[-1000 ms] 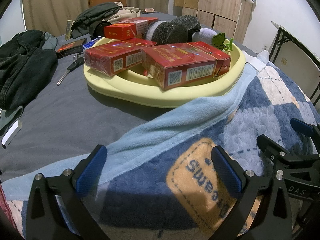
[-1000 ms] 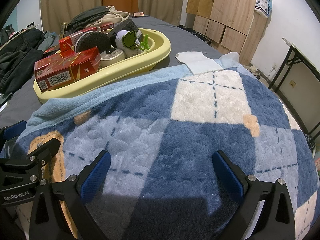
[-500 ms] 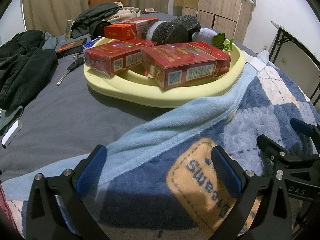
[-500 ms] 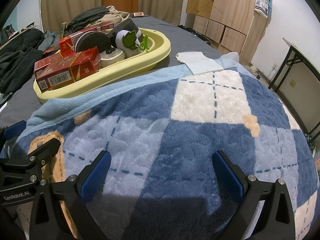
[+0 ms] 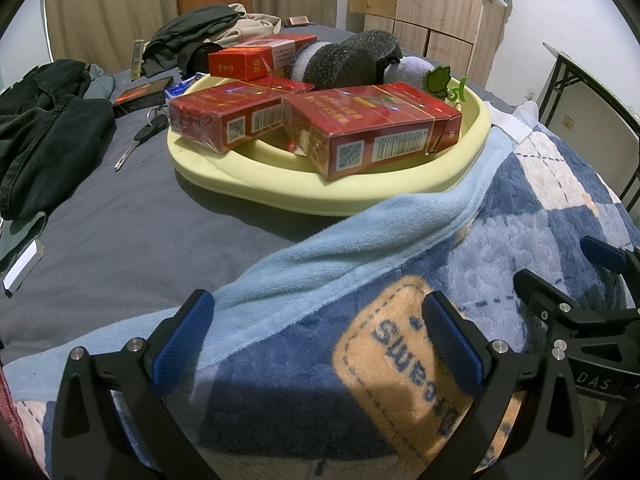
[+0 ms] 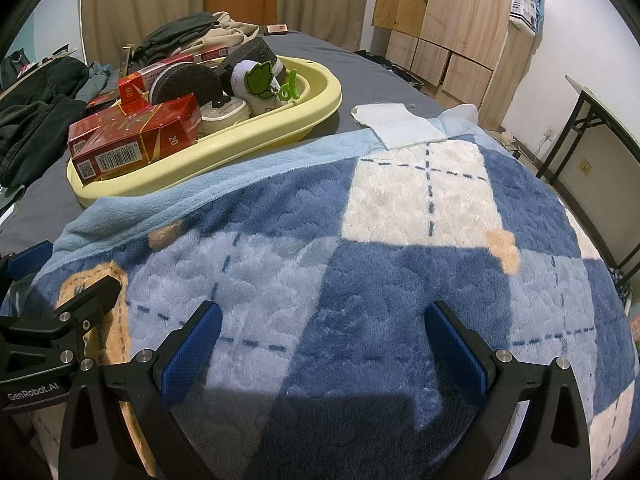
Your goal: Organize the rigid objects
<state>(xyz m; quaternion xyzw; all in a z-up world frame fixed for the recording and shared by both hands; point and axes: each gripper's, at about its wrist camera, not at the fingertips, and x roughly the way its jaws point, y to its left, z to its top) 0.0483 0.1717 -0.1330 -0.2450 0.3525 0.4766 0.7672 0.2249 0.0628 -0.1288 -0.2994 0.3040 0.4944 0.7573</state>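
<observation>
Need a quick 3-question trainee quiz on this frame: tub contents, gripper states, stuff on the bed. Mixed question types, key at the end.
1. True or false: the left gripper is shut on a red box.
2. Where does the key lie? A) inside the yellow tub B) on the grey sheet left of the tub C) on the plaid blanket
3. Fill in: the right gripper hovers over the ____ with nothing between its fingers.

Key: 1 false, both grippers are open and empty; 2 B; 3 plaid blanket.
</observation>
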